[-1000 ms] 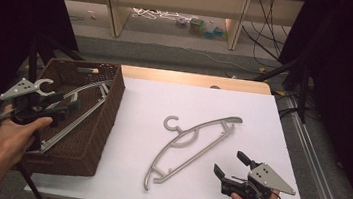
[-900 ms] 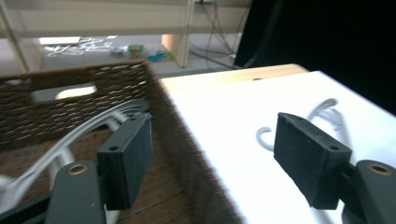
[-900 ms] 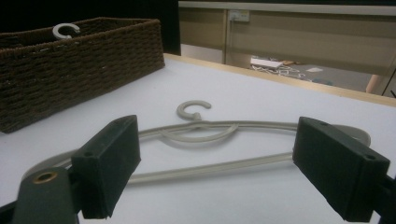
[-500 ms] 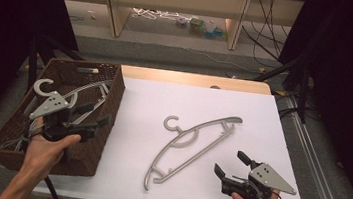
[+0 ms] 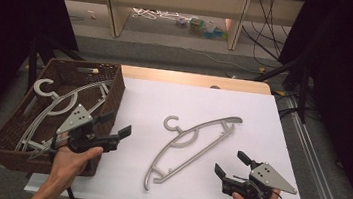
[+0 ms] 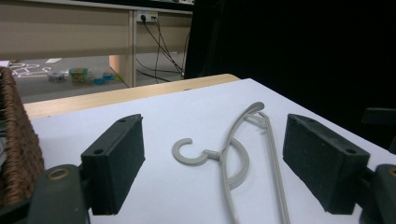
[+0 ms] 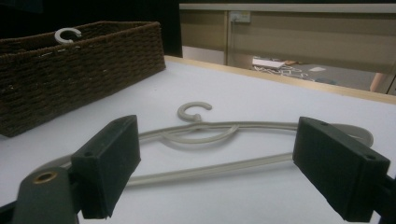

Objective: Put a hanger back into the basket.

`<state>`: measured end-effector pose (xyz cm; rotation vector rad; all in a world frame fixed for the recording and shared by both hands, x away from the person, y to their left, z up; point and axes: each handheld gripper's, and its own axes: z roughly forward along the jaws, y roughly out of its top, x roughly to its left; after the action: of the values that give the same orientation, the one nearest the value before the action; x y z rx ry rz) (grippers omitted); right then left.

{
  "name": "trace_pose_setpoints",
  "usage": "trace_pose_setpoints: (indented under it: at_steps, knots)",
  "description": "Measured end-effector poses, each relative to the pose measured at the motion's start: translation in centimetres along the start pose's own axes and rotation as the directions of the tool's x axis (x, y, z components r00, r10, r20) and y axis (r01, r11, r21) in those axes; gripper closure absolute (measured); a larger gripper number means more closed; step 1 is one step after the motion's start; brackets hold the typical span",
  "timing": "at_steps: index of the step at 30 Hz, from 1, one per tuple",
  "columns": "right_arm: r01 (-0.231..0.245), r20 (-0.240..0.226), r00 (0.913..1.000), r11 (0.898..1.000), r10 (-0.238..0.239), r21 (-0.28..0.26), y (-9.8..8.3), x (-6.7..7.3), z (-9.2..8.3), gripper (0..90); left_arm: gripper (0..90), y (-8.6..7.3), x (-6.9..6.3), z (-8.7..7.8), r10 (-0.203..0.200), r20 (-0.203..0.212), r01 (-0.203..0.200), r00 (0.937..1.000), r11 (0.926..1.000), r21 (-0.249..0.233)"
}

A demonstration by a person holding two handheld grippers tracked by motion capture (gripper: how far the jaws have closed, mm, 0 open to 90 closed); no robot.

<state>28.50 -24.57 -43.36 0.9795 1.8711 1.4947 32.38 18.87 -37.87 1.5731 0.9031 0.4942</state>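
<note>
While it lies flat near the middle of the white table (image 5: 282, 121), the grey hanger (image 5: 192, 144) on the sheet points its hook (image 5: 172, 124) toward eleven o'clock in the high view and its long bar runs down toward seven o'clock, touched by neither tool. At about nine o'clock from it, the left tool (image 5: 112, 133) hovers over the right rim of the basket and the table's edge, its jaws spread wide after having just been opening, with nothing between them; in the left gripper view the hanger (image 6: 243, 158) lies ahead between the two black pads, well apart from both. At about four o'clock from the hanger, the right tool (image 5: 230, 164) sits low near the table's front edge, its jaws likewise spread and bare, aimed toward the hanger (image 7: 219, 135), which lies just beyond the pads. Farther out, at nine o'clock, the brown wicker basket (image 5: 115, 85) stands on the table's left side and holds more grey hangers (image 5: 56, 103), one hook rising near its far left corner.
</note>
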Motion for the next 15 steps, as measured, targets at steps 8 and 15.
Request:
trace_pose_setpoints:
  at_steps: [8, 15]
  knots:
    - [0.000, -0.002, 1.0000, 1.000, 0.000, -0.008, 0.0, 0.1, 0.0, 15.8, 18.7, -1.4, -1.8, 0.6, 0.014, 0.033, -0.015, 0.9994, 0.9998, 0.014]
    - [0.006, 0.009, 0.9999, 1.000, -0.005, -0.004, 0.1, 0.1, -0.1, 15.8, 18.5, -3.3, -3.5, 1.7, 0.025, 0.057, -0.029, 0.9981, 0.9974, 0.065]
